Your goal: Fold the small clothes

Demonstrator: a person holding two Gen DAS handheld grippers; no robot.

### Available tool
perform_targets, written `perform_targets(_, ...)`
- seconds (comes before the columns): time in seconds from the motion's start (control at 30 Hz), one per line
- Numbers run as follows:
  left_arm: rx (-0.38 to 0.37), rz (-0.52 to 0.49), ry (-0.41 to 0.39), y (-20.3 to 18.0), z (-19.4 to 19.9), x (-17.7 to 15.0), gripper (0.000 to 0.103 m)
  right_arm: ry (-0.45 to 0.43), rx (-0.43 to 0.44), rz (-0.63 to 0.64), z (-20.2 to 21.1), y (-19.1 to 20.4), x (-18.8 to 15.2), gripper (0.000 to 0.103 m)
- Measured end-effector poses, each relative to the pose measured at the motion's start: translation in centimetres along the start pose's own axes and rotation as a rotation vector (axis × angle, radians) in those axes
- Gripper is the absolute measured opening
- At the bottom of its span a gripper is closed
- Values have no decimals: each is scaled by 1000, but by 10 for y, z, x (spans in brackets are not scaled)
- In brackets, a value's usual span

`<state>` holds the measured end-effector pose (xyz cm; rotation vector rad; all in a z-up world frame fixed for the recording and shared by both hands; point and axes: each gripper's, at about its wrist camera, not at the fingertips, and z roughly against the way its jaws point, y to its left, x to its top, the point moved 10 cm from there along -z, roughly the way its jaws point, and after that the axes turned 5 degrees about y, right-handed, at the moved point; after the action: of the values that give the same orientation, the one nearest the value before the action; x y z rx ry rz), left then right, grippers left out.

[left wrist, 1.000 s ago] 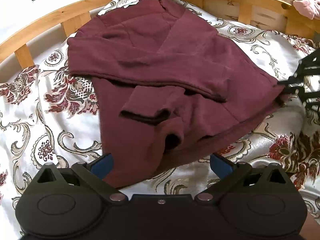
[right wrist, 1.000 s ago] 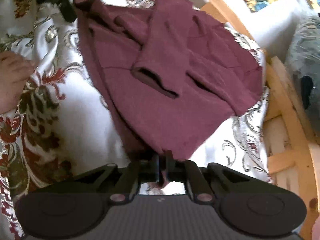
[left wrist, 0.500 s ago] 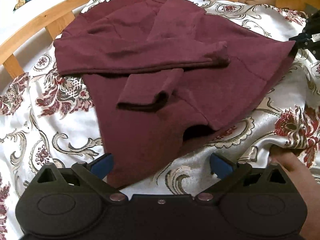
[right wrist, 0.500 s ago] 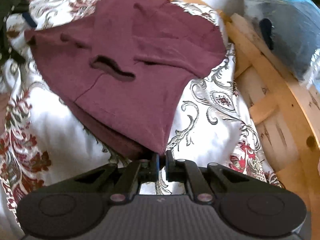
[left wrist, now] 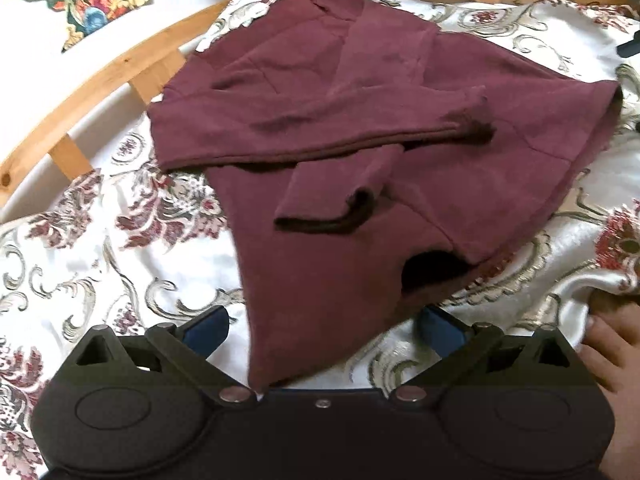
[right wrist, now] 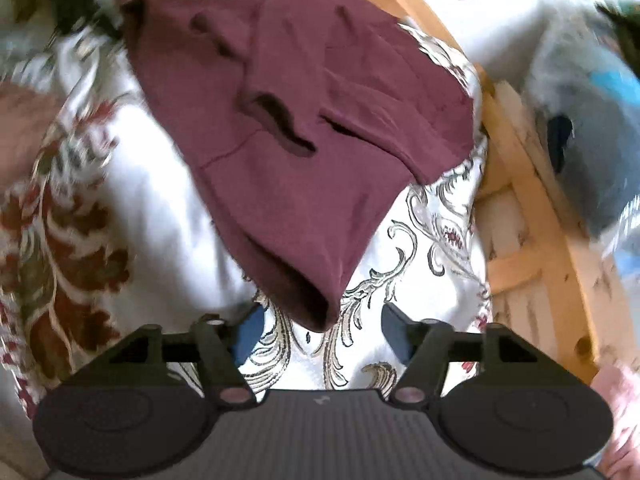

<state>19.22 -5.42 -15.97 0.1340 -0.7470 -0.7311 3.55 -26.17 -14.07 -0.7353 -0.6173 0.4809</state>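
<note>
A small maroon sweater [left wrist: 360, 152] lies spread on a floral bedspread [left wrist: 100, 248], both sleeves folded across its front. My left gripper [left wrist: 324, 326] stands open over the near hem corner, which lies between its blue pads without being pinched. In the right wrist view the sweater [right wrist: 304, 120] tapers to a hem corner just ahead of my right gripper [right wrist: 324, 332]. The jaws of that gripper are opening, and the corner rests free on the bedspread between them.
A wooden bed rail [left wrist: 92, 92] curves along the far side; it also shows as a rail [right wrist: 532, 200] at the right. A grey and blue bundle [right wrist: 588, 120] lies beyond it. A person's bare foot [left wrist: 616, 356] rests on the bedspread at lower right.
My right gripper was shut on the sweater's hem corner and has now spread its jaws, letting the corner drop. The sweater lies flatter. My left gripper stayed open.
</note>
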Motion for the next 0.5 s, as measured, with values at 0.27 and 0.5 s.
perform_targets(0.27, 110, -86, -44, 1, 3, 2, 101, 16, -14, 32, -19, 0, 3, 89)
perform_targets(0.5, 186, -207, -90, -9, 6, 4, 102, -23, -77, 114, -27, 4, 8, 99)
